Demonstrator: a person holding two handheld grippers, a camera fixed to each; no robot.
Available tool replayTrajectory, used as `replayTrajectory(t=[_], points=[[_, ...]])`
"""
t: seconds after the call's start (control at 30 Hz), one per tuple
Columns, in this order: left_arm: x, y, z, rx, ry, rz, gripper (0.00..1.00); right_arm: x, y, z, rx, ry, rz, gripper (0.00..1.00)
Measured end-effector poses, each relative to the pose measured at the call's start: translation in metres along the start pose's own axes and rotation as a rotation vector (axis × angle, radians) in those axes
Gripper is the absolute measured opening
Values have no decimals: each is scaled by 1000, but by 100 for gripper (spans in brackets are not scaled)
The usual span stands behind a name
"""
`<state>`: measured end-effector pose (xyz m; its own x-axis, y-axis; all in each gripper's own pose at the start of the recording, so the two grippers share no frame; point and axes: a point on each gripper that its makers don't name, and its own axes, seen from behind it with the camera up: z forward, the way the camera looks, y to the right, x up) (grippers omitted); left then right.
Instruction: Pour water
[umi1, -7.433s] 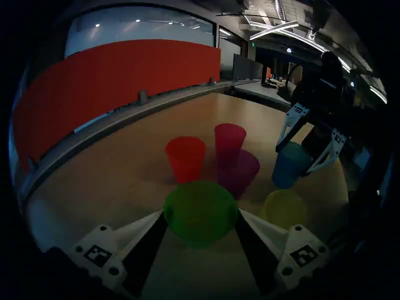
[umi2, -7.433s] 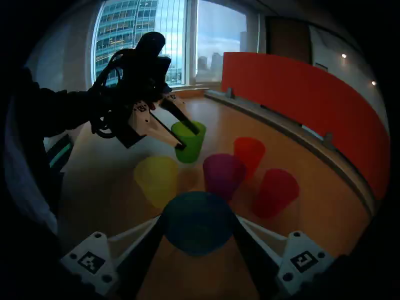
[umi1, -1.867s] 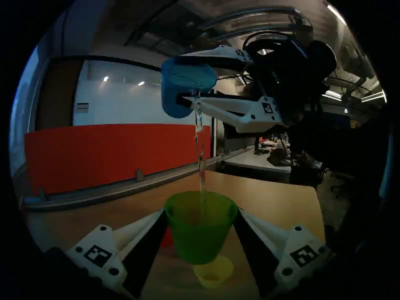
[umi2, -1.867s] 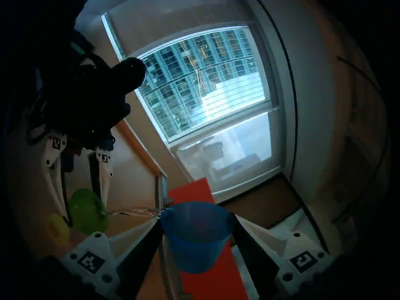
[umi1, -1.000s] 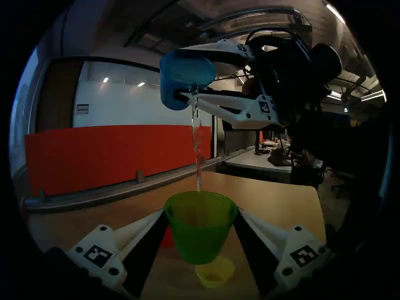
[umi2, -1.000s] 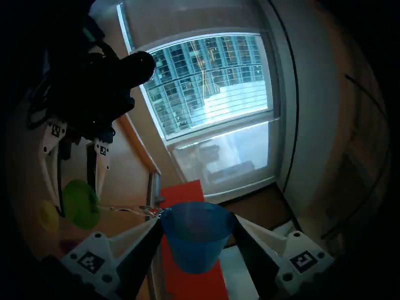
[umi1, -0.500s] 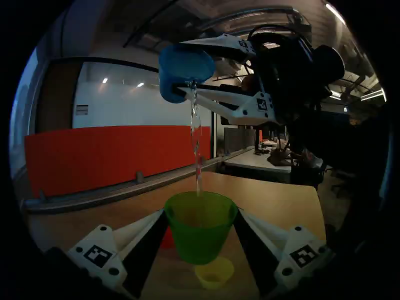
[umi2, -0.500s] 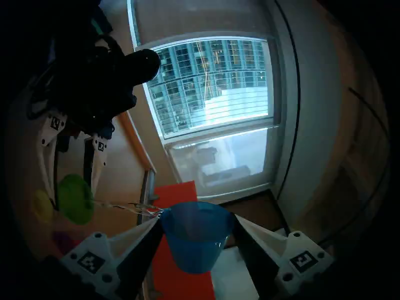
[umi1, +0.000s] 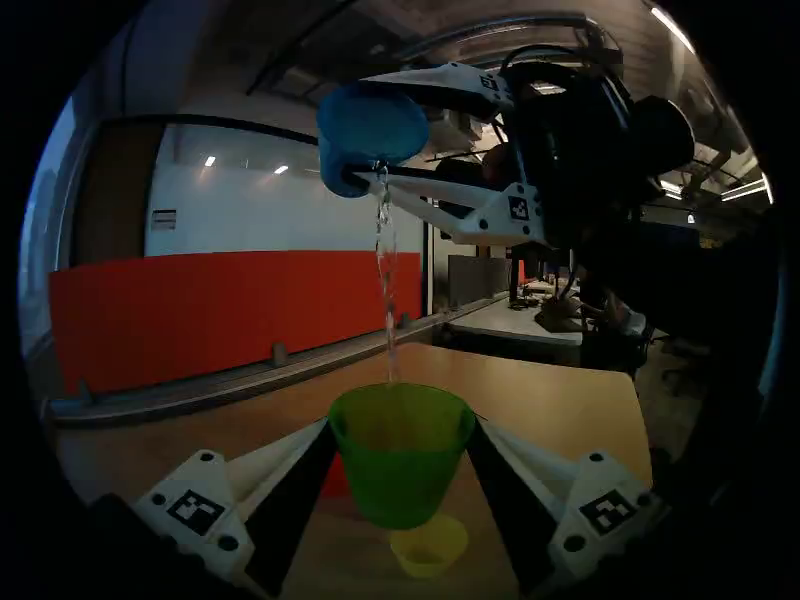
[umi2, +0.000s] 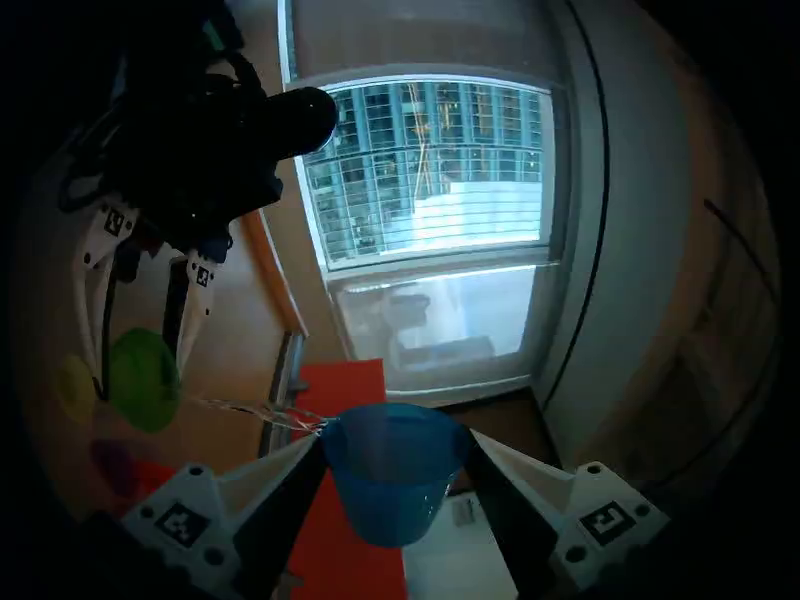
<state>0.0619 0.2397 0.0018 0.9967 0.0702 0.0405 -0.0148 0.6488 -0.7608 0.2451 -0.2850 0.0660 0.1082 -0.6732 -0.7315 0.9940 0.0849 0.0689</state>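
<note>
My left gripper (umi1: 400, 455) is shut on an upright green cup (umi1: 400, 465), held above the wooden table (umi1: 540, 385). High above it my right gripper (umi1: 375, 135) holds a blue cup (umi1: 365, 135) tipped on its side. A thin stream of water (umi1: 385, 290) falls from the blue cup's rim into the green cup. In the right gripper view my right gripper (umi2: 392, 480) is shut on the blue cup (umi2: 392, 485), water (umi2: 250, 410) leaves its rim toward the green cup (umi2: 142, 380), and the left gripper (umi2: 140, 350) grips that cup.
A yellow cup (umi1: 428, 545) stands on the table under the green cup, with a red cup (umi1: 335, 478) partly hidden behind it. A red panel (umi1: 220, 305) runs along the table's far edge. A large window (umi2: 440, 190) faces the right gripper view. A person's dark sleeve (umi1: 660, 270) is at right.
The blue cup has tipped slightly further and drifted a little left; the stream now lands nearer the green cup's left rim. The green cup has stayed still.
</note>
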Motion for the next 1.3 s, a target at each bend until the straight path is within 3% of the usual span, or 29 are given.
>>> replayTrajectory(t=[1.3], points=[[1,-4,5,7,5,-9,88,9,19,1,-39,11,-245,94]])
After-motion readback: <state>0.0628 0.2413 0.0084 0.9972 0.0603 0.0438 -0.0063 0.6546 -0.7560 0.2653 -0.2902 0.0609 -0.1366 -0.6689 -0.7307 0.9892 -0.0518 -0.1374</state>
